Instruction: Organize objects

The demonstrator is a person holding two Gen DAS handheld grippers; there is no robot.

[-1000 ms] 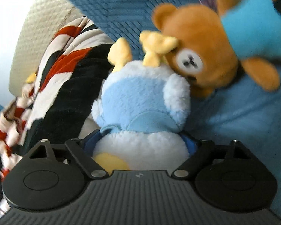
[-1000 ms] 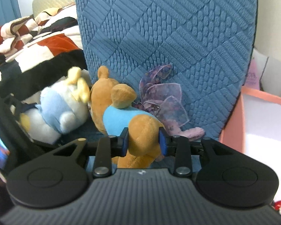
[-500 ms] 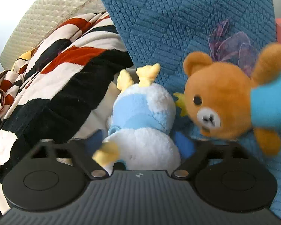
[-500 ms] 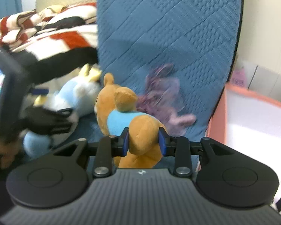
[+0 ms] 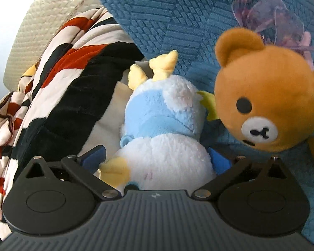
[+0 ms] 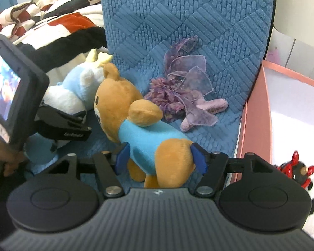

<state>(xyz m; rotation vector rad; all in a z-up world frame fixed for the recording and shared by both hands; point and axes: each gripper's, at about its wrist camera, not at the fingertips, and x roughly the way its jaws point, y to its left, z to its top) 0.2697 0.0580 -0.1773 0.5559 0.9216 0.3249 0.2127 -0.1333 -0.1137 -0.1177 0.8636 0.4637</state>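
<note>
Being soft and light, the brown bear (image 6: 148, 133) is best pinched at its torso; both hand-held grippers, left hand-held gripper (image 5: 157, 159) and right hand-held gripper (image 6: 160, 156), have just been opened, bracketing toys unclamped.

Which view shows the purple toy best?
The right wrist view: the purple toy lies whole and unobstructed against the blue cushion. In the left wrist view only its gauzy top shows, behind the brown bear.
</note>
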